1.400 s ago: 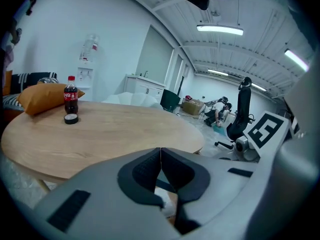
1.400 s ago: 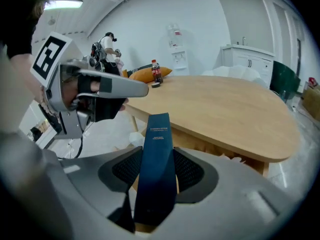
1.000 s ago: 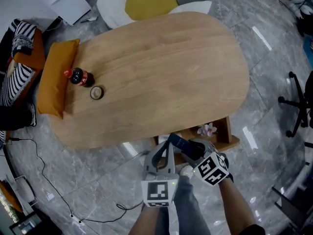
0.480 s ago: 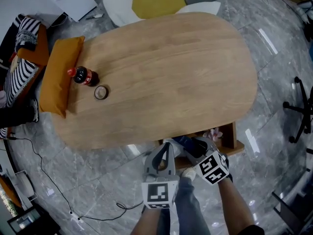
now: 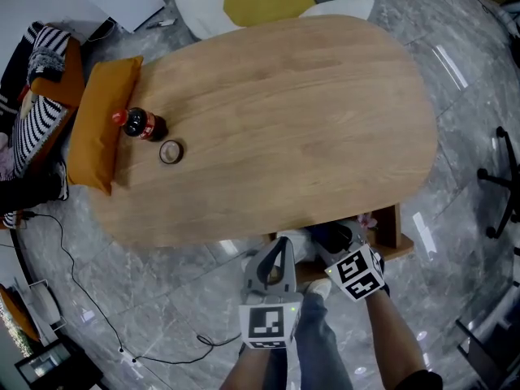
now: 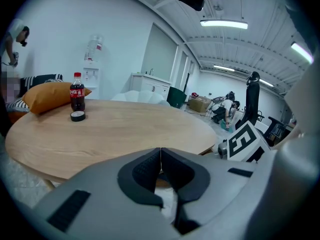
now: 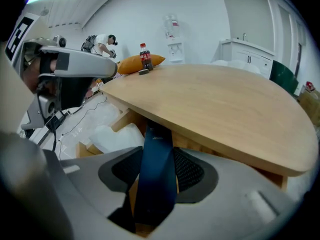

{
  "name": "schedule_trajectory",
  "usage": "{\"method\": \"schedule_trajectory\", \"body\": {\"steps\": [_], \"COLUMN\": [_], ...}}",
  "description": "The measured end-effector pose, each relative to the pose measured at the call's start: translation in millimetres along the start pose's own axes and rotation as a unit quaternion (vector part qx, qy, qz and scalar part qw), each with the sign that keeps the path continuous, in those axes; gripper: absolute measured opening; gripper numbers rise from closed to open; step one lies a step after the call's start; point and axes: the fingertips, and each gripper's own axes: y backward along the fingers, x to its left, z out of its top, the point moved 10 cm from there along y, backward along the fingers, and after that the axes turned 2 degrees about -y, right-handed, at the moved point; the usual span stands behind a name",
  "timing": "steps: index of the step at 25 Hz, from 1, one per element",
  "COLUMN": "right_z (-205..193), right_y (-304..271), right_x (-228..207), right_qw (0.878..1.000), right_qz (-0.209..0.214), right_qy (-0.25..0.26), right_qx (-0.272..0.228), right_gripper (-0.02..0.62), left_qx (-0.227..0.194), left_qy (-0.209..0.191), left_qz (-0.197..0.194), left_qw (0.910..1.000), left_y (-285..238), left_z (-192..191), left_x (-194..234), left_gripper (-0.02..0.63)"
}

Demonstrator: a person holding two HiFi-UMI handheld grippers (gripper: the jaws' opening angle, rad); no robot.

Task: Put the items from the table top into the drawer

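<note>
A cola bottle (image 5: pixel 140 124) and a roll of tape (image 5: pixel 171 151) stand at the left end of the oval wooden table (image 5: pixel 284 112). The open drawer (image 5: pixel 393 236) sticks out under the table's near edge. My right gripper (image 5: pixel 335 240) is shut on a long dark blue item (image 7: pixel 156 149) and holds it, tilted down, over the drawer (image 7: pixel 125 121). The table edge hides part of the item in the head view. My left gripper (image 6: pixel 160 151) is shut and empty, just left of the right one, short of the table edge. Beyond it are the bottle (image 6: pixel 76 91) and the tape (image 6: pixel 77 116).
An orange cushion (image 5: pixel 97 124) lies at the table's left edge behind the bottle. A white bag (image 7: pixel 117 136) lies in the drawer. A cable (image 5: pixel 73 283) runs over the grey floor at left. An office chair (image 5: pixel 504 185) stands at right.
My right gripper has sunk and moved in toward the table edge with the blue item, which now shows less in the head view. The left gripper has hardly moved.
</note>
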Motion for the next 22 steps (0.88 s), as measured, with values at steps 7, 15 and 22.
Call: {"method": "schedule_trajectory", "body": {"steps": [7, 15, 22], "right_z": [-2, -1, -2], "right_y": [-9, -12, -15], "right_x": [-7, -14, -18], "right_qw": [1.0, 0.999, 0.998], "right_qz": [-0.016, -0.026, -0.03], "right_qy": [-0.019, -0.038, -0.056], "right_qx": [-0.006, -0.01, 0.001], "right_gripper": [0.19, 0.19, 0.192], "left_qx": [0.003, 0.003, 0.001], "left_qy": [0.0, 0.006, 0.009], "left_qz": [0.011, 0.016, 0.013], "left_qw": [0.9999, 0.9998, 0.9999], "left_y": [-1, -4, -8], "left_z": [-7, -8, -4], "left_x": [8, 11, 9], "left_gripper": [0.011, 0.011, 0.011]}}
